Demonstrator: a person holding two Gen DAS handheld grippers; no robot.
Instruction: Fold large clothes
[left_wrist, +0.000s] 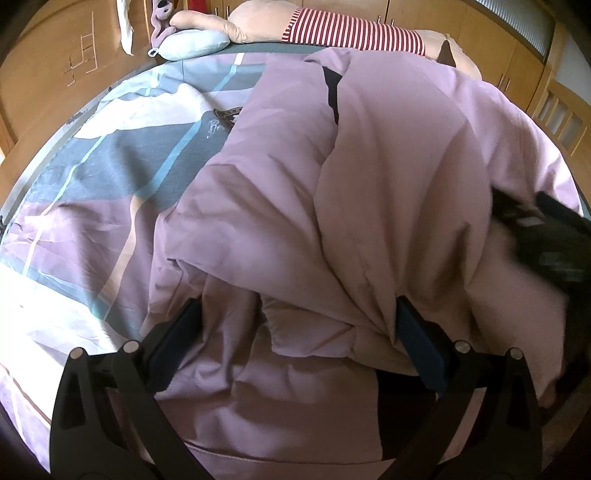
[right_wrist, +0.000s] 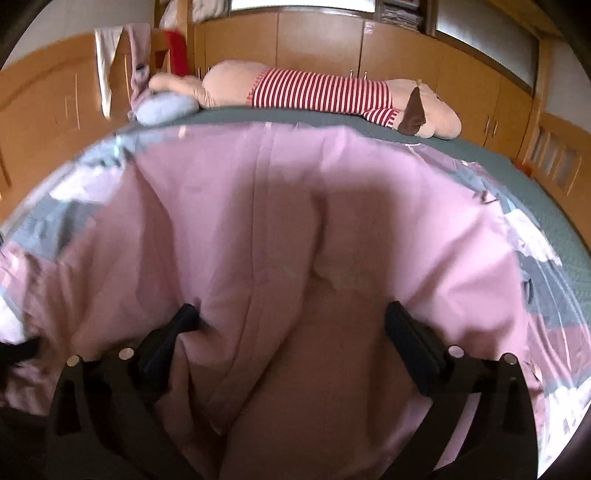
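Observation:
A large mauve-pink garment (left_wrist: 369, 184) lies rumpled on the bed, partly folded over itself, with a black strip showing near its far end. My left gripper (left_wrist: 295, 317) is open, its jaws wide apart, with bunched pink cloth lying between and over them. My right gripper (right_wrist: 291, 317) is open too, jaws wide over the garment (right_wrist: 295, 221). The right gripper shows as a dark blurred shape at the right edge of the left wrist view (left_wrist: 554, 236). The left gripper is a dark patch at the left edge of the right wrist view (right_wrist: 16, 350).
A patterned bedsheet (left_wrist: 110, 166) in grey, blue, white and pink covers the bed. At the far edge lie a plush toy in a red-striped shirt (right_wrist: 325, 92) and a pale blue pillow (right_wrist: 166, 107). Wooden cupboards (right_wrist: 314, 40) line the wall behind.

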